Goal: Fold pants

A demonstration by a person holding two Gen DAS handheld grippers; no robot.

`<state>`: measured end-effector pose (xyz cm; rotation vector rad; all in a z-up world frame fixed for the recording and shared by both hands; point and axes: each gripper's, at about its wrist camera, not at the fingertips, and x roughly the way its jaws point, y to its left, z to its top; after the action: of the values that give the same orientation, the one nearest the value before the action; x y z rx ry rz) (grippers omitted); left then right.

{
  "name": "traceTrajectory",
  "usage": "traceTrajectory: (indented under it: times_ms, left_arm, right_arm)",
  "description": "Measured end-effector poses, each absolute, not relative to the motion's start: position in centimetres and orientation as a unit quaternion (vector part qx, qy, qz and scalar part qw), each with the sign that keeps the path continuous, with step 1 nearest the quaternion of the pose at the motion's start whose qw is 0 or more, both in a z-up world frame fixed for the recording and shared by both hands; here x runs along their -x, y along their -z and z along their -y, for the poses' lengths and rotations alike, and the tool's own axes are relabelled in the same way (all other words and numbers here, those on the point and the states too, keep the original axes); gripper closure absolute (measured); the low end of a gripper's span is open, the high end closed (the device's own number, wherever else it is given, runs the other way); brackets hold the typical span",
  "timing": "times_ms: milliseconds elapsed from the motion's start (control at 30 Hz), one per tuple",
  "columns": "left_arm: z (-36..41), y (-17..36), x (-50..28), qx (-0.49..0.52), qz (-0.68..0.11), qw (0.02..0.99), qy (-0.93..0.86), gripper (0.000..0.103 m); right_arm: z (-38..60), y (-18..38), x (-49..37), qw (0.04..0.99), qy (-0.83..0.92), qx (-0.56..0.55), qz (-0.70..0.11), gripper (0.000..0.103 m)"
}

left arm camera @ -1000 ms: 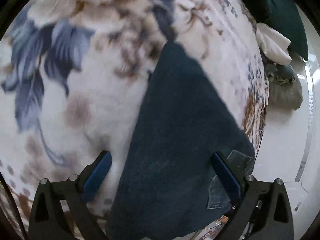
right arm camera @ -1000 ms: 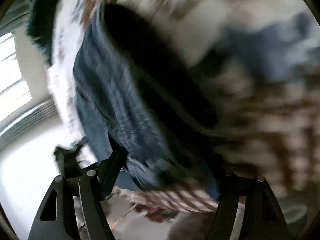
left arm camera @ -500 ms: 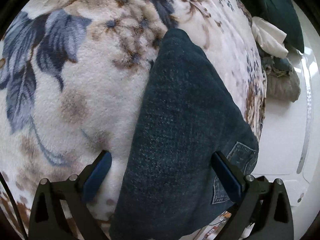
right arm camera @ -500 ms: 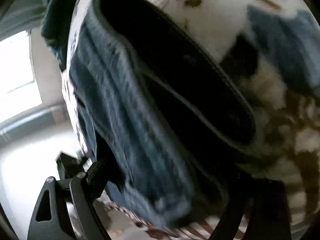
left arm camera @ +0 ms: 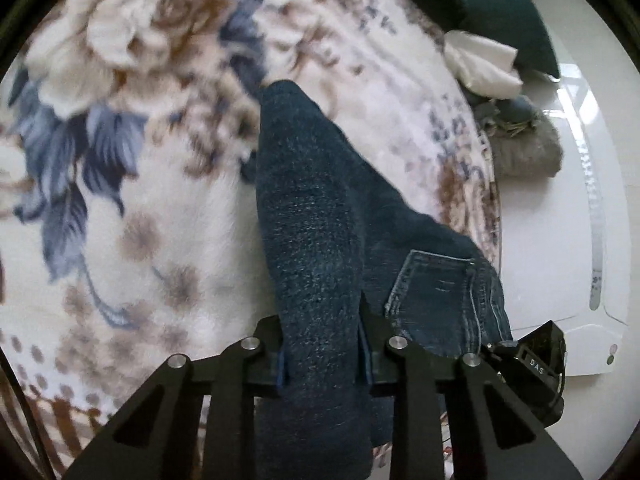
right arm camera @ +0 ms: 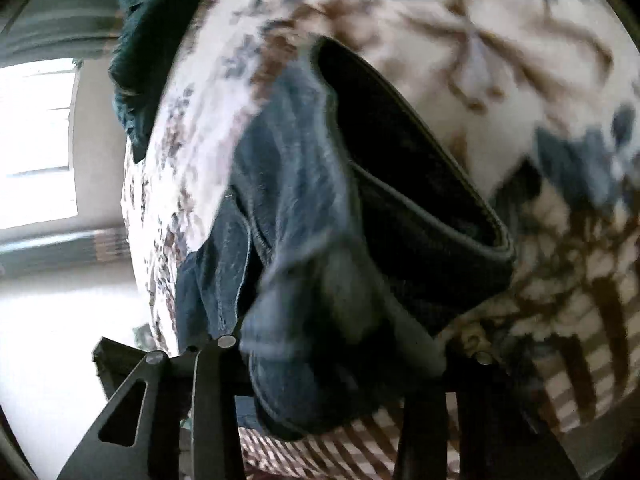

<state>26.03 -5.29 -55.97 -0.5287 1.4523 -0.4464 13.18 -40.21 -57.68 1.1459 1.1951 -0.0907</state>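
Note:
Dark blue jeans [left arm camera: 320, 216] lie on a flowered fleece blanket [left arm camera: 132, 184] near the bed's edge, with a back pocket [left arm camera: 436, 292] showing to the right. My left gripper [left arm camera: 322, 344] is shut on a bunched fold of the jeans at their near end. In the right wrist view the jeans [right arm camera: 288, 208] rise toward the camera, with the dark opening of a leg or waist [right arm camera: 404, 184] gaping. My right gripper [right arm camera: 320, 344] is shut on a thick wad of the denim; its fingertips are hidden by cloth.
A dark green pillow [left arm camera: 500, 4], a white cloth [left arm camera: 480, 64] and a grey bundle [left arm camera: 524, 148] sit at the bed's far right edge. White floor [left arm camera: 552, 240] lies beyond the edge. A bright window [right arm camera: 36, 144] and green cushion [right arm camera: 148, 48] show on the right wrist view's left.
Both grippers were open around the jeans; both have now closed on the denim. The fabric has bunched up between the fingers.

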Motion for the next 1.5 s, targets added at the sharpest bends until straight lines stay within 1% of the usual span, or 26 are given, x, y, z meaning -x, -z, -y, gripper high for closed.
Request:
traceTrajectory:
  times_ms: [267, 467, 633, 767, 867, 1000, 1067, 1100, 1133, 1167, 1200, 1233, 1267, 1300, 1333, 1367, 1400, 1433, 1500]
  left_arm:
    - [1.8, 51.3, -30.9, 0.266, -0.612, 0.713, 0.214, 0.081]
    - [-3.0, 49.8, -39.1, 0.277, -0.591, 0.731, 0.199, 0.081]
    - [-7.0, 50.6, -47.1, 0.263, -0.575, 0.752, 0.188, 0.081]
    - [-10.7, 52.7, -53.3, 0.262, -0.567, 0.761, 0.175, 0.081]
    - [-13.6, 54.5, -57.2, 0.258, -0.566, 0.764, 0.168, 0.081]
    - [-16.0, 57.8, -61.1, 0.241, -0.58, 0.764, 0.149, 0.081]
    - [-16.8, 59.8, -61.8, 0.23, -0.597, 0.755, 0.144, 0.08]
    - [-16.8, 60.5, -61.7, 0.227, -0.602, 0.752, 0.143, 0.079]
    - [-16.7, 60.9, -61.6, 0.22, -0.605, 0.752, 0.141, 0.078]
    - [-16.6, 60.8, -61.4, 0.219, -0.605, 0.752, 0.139, 0.075]
    - [-16.5, 60.6, -61.2, 0.216, -0.607, 0.754, 0.132, 0.069]
    - [-16.3, 60.1, -60.9, 0.208, -0.612, 0.754, 0.115, 0.06]
    - [-16.1, 59.6, -60.6, 0.202, -0.618, 0.753, 0.097, 0.056]
    - [-15.7, 58.8, -60.0, 0.184, -0.626, 0.755, 0.071, 0.05]
    - [-15.3, 58.2, -59.8, 0.17, -0.624, 0.76, 0.059, 0.047]
    - [-14.8, 57.2, -59.2, 0.15, -0.62, 0.769, 0.043, 0.042]
    - [-14.2, 56.3, -58.5, 0.122, -0.617, 0.777, 0.024, 0.027]
    - [-13.4, 55.3, -57.6, 0.096, -0.61, 0.787, 0.009, 0.016]
    - [-12.2, 53.6, -56.4, 0.059, -0.603, 0.796, -0.004, 0.006]
  right_arm:
    - [37.7, 51.4, -19.9, 0.718, 0.013, -0.479, -0.504, 0.062]
    - [33.6, 49.5, -28.5, 0.736, -0.01, -0.473, -0.485, 0.062]
    - [29.0, 51.0, -39.3, 0.742, -0.04, -0.471, -0.475, 0.062]
    - [24.9, 54.0, -47.5, 0.742, -0.067, -0.473, -0.469, 0.062]
    - [22.0, 56.7, -52.1, 0.735, -0.08, -0.478, -0.473, 0.062]
    - [18.7, 60.3, -55.9, 0.728, -0.086, -0.465, -0.496, 0.062]
    - [18.0, 61.5, -55.8, 0.73, -0.078, -0.456, -0.504, 0.062]
    - [17.9, 62.0, -55.7, 0.726, -0.076, -0.456, -0.509, 0.061]
    - [18.1, 62.5, -55.6, 0.722, -0.074, -0.459, -0.513, 0.056]
    - [18.3, 62.8, -55.5, 0.717, -0.07, -0.456, -0.522, 0.053]
    - [18.5, 62.9, -55.5, 0.714, -0.067, -0.453, -0.53, 0.045]
    - [18.6, 62.8, -55.4, 0.711, -0.067, -0.445, -0.541, 0.039]
    - [18.6, 62.5, -55.4, 0.708, -0.068, -0.429, -0.557, 0.037]
    - [18.7, 62.2, -55.2, 0.707, -0.065, -0.414, -0.569, 0.028]
    - [18.7, 61.3, -54.9, 0.712, -0.052, -0.382, -0.586, 0.015]
    - [18.8, 60.1, -54.4, 0.724, -0.033, -0.343, -0.598, 0.011]
    - [18.8, 59.3, -53.8, 0.733, -0.017, -0.311, -0.604, 0.011]
    - [18.7, 58.1, -53.6, 0.742, 0.001, -0.269, -0.614, 0.009]
    - [18.0, 55.9, -53.5, 0.754, 0.026, -0.196, -0.626, 0.008]
